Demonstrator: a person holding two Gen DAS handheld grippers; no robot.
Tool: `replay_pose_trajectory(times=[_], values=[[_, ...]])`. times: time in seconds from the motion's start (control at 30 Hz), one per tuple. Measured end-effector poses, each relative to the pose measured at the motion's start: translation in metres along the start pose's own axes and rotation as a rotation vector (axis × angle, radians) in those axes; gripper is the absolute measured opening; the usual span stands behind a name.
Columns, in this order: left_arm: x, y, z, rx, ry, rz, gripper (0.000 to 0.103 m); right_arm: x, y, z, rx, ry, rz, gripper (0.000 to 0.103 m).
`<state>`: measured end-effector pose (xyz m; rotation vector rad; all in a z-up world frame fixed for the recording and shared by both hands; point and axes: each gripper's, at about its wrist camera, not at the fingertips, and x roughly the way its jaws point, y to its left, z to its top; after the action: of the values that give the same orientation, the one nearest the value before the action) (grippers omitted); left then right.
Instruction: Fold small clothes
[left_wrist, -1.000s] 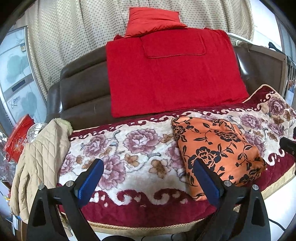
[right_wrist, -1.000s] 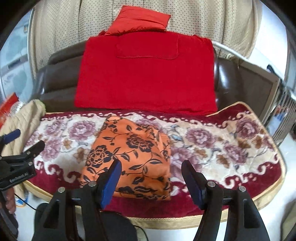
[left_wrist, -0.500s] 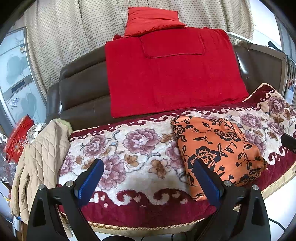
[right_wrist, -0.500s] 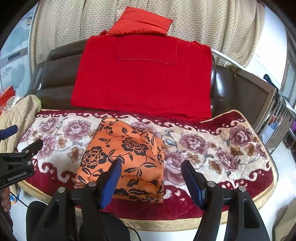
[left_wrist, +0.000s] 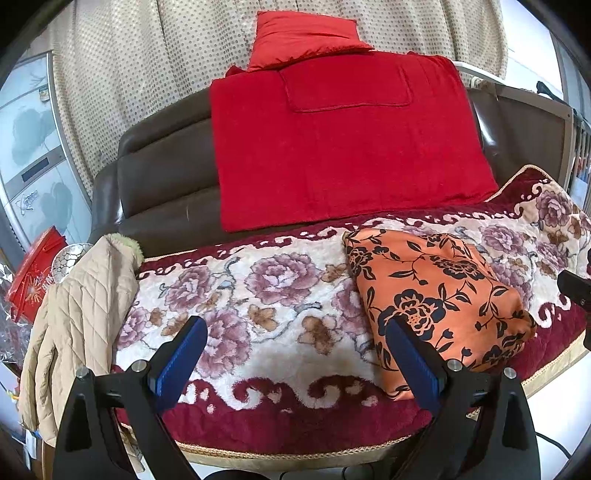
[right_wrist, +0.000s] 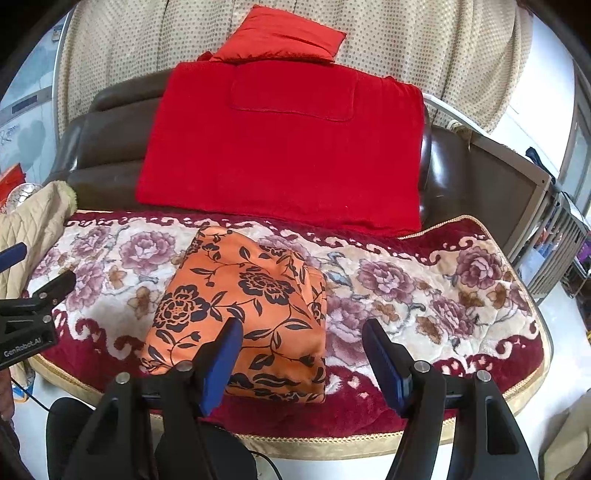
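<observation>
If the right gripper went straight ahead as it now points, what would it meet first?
Probably the right-hand edge of the folded orange floral garment, or the floral sofa cover beside it. The right gripper is open and empty; depth is unclear.

A folded orange cloth with black flowers (right_wrist: 243, 306) lies near the front edge of the floral plush sofa cover (left_wrist: 258, 295), with bare cover on both sides: a wide stretch toward the left edge and another toward the right corner. A quilted beige jacket (left_wrist: 77, 317) drapes over the left edge. A red blanket (right_wrist: 284, 147) covers the brown leather backrest (left_wrist: 162, 177) behind.
</observation>
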<state>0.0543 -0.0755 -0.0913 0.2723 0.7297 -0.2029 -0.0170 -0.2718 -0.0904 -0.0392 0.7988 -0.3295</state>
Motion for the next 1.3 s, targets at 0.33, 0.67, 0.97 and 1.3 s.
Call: replay_pose_trajectory(times=[0.33,0.67,0.97,1.3], values=[[0.006,-0.001,-0.002,0.001,0.006,0.002,0.097,0.01,0.001,-0.002,-0.003,0.022,-0.009,0.071],[0.012,-0.002,-0.004,0.002,0.018,0.001,0.097,0.016,0.003,-0.004,-0.005,0.033,-0.01,0.071],[0.016,-0.002,-0.006,0.006,0.036,-0.005,0.097,0.022,0.003,-0.006,-0.003,0.049,-0.014,0.071],[0.02,0.0,-0.007,0.0,0.05,0.004,0.097,0.029,0.003,-0.009,0.0,0.072,-0.013,0.071]])
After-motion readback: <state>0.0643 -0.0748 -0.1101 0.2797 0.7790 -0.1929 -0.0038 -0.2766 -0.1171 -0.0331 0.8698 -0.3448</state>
